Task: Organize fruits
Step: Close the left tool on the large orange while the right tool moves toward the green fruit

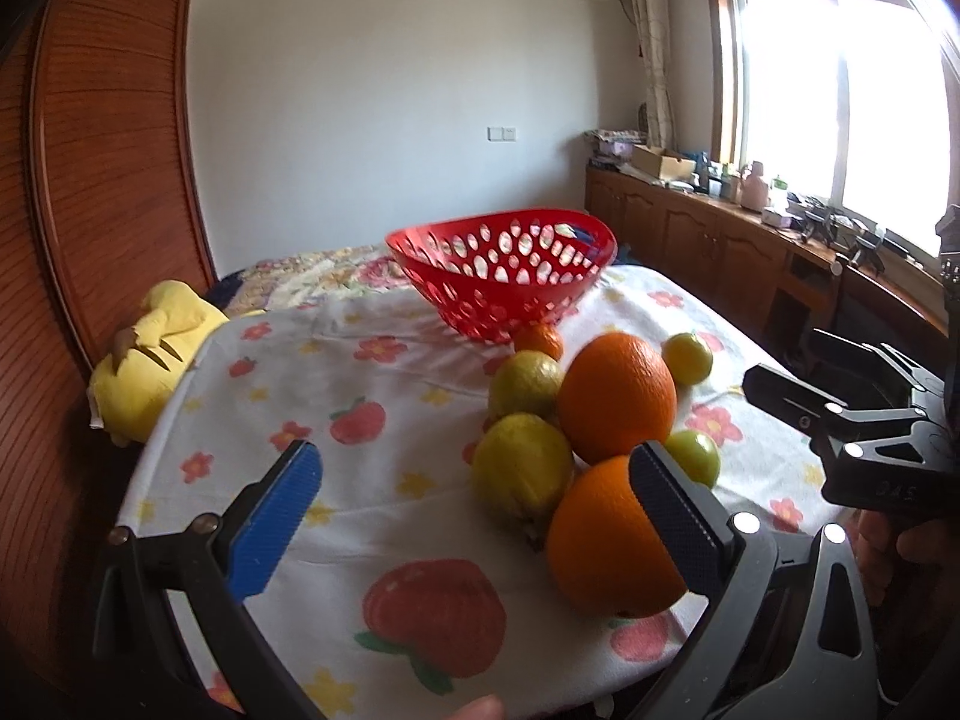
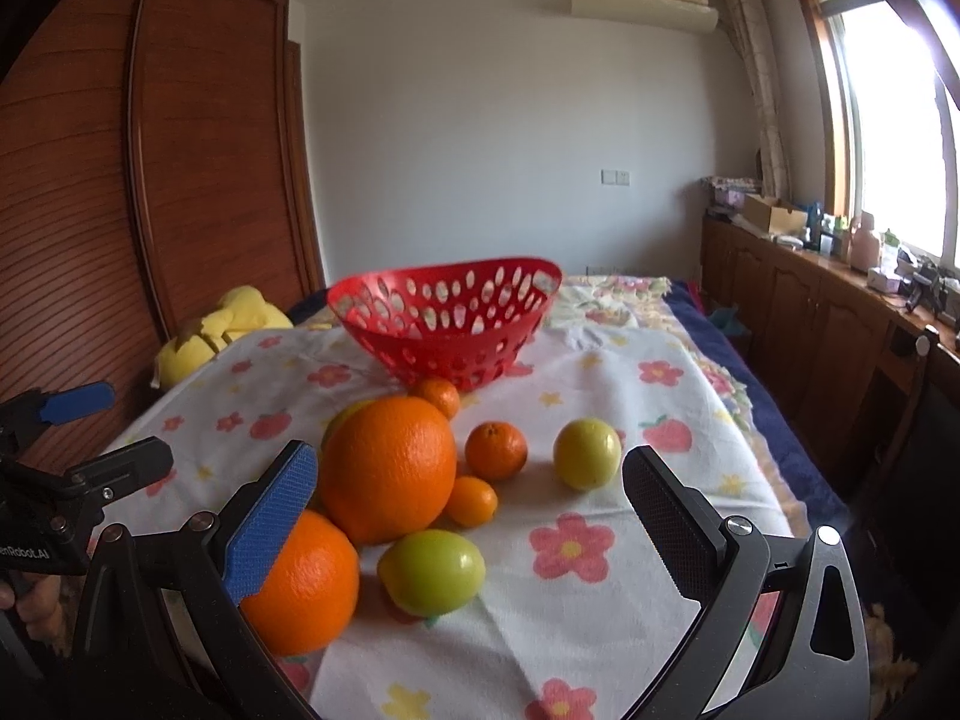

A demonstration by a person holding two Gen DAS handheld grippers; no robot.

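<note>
While the red perforated plastic basket (image 2: 447, 327) sits at the far side of the flower-and-strawberry printed cloth (image 2: 600, 612), the fruits lie clustered on the cloth just in front of it. Largest is a round, dimpled big orange (image 2: 387, 468), touching a second orange (image 2: 300, 585) nearer the cameras. Around them sit a glossy green-yellow lime (image 2: 432, 571), a yellow lemon (image 2: 586, 453) a little apart to the right, and three small tangerines, one (image 2: 496, 450) beside the big orange. The left tongs (image 1: 474, 510) hover low over the cloth, fingers spread wide, the second orange just beside the black pad (image 1: 675, 525). The right tongs (image 2: 471, 519) also gape wide, levelled at the pile, clamped on nothing.
</note>
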